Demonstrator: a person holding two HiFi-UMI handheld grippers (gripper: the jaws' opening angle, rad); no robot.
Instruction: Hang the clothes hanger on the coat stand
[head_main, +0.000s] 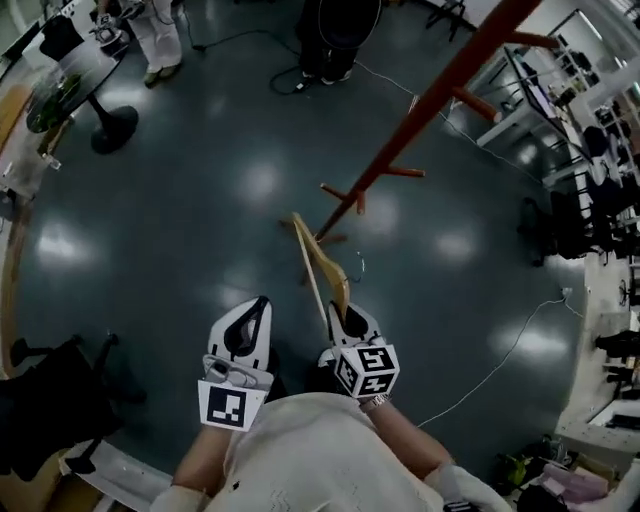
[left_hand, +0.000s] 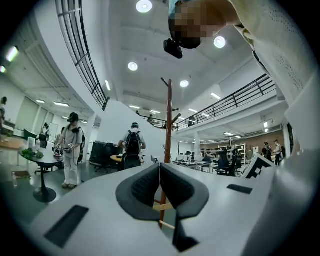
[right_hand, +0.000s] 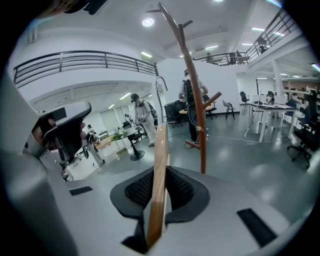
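Note:
The red-brown coat stand (head_main: 440, 95) slants from the upper right down to its base in the middle of the head view, with short pegs (head_main: 405, 172) along it. A wooden clothes hanger (head_main: 318, 262) points toward the base of the stand. My right gripper (head_main: 346, 320) is shut on its near end. In the right gripper view the wooden hanger (right_hand: 159, 175) stands on edge between the pads, its metal hook (right_hand: 158, 92) ahead, and the coat stand (right_hand: 192, 95) rises just beyond. My left gripper (head_main: 256, 314) is shut with nothing in it, a little left of the hanger; the stand (left_hand: 169, 125) is straight ahead of it.
A round table on a black foot (head_main: 75, 85) and a person (head_main: 158, 35) are at the far left. Another person (head_main: 335, 40) stands behind the stand. A black chair (head_main: 55, 400) is at the near left. Desks (head_main: 590, 150) line the right side. A white cable (head_main: 500, 350) runs over the dark floor.

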